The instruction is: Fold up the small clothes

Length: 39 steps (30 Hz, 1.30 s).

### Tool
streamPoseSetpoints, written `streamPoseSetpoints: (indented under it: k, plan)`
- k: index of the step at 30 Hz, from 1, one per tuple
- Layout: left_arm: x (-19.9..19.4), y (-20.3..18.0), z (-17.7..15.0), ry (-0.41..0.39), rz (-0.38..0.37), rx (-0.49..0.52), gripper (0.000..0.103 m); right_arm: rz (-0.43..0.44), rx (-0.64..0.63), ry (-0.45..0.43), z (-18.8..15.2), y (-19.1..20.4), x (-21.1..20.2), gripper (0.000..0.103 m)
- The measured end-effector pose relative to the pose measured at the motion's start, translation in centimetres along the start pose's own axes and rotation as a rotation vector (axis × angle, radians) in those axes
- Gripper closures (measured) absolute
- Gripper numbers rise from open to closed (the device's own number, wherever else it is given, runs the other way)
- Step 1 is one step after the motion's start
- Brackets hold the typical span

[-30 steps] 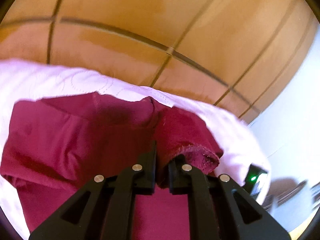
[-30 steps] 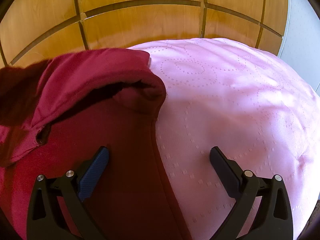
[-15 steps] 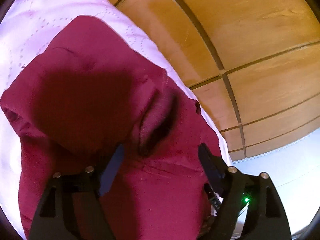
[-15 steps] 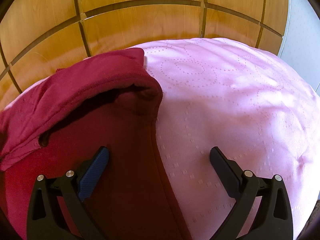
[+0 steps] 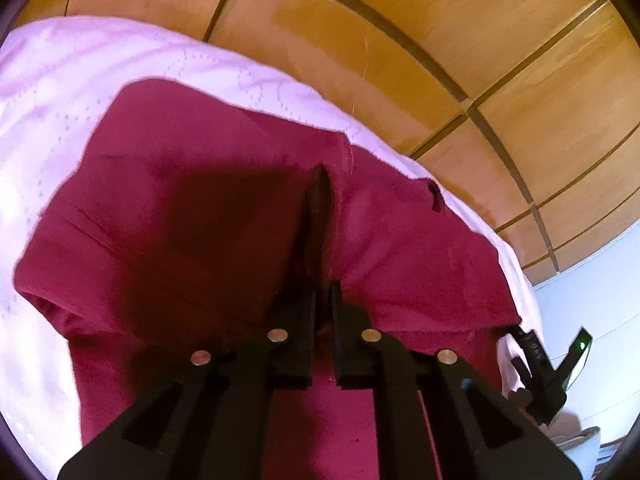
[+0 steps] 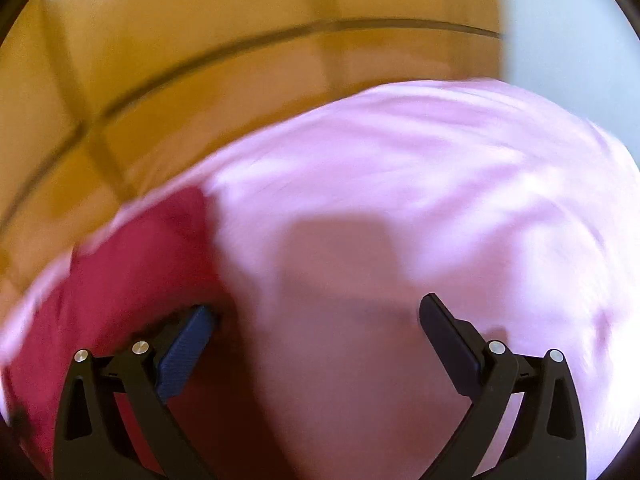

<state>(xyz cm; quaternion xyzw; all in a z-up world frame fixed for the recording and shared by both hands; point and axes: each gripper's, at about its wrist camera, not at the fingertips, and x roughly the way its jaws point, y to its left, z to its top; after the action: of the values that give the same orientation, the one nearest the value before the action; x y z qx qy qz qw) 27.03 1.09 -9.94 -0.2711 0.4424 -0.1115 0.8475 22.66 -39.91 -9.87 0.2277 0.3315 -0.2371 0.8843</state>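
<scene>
The left tongs (image 5: pixel 323 280) are pressed together, having just snapped closed, and they pinch a raised ridge of the maroon garment (image 5: pixel 192 216); the pinched fold stands up as a dark narrow crest running from the fingertips toward 12 o'clock; the cloth on either side slopes away from it. The garment lies spread on the pink bedspread (image 5: pixel 60 92), filling the middle of the left wrist view; its far edge runs from 10 o'clock across to 2 o'clock, where a small rumpled corner sits close to the bed's edge; bare bedspread shows at 9 o'clock and along the top of the garment. Beyond the bed, from 11 to 2 o'clock, is the wooden floor (image 5: pixel 400 32) with dark seams; at 4 o'clock a small black device (image 5: pixel 548 372) with a green light sits just past the garment's edge.

The right tongs (image 6: pixel 316 320) are spread wide and hold nothing; this view is blurred. Their left finger, with its blue pad (image 6: pixel 188 344), sits over the garment's (image 6: pixel 132 272) right edge at 8 o'clock, though whether it touches the cloth I cannot tell; the right finger (image 6: pixel 448 344) hangs over bare bedspread (image 6: pixel 440 184) at 4 o'clock; only bedspread and shadow lie between the two. The garment takes up the lower left of this view; the floor (image 6: pixel 240 12) fills the top.
</scene>
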Motion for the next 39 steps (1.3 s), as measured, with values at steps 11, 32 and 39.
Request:
streamPoseSetpoints:
  k: [11,32,39]
  plan:
    - [0.6,1.1,-0.1,0.007,-0.027,-0.039,0.098,0.070,-0.204,0.166,-0.7,3.8,2.7,0.003]
    - [-0.9,0.4,0.4,0.004,-0.070,-0.039,0.098,-0.075,0.023,0.004,-0.6,0.0,0.5,0.004]
    - [1.7,2.9,-1.1,0.030,-0.026,-0.024,0.098,-0.088,-0.016,0.078,-0.4,0.7,1.9,0.004]
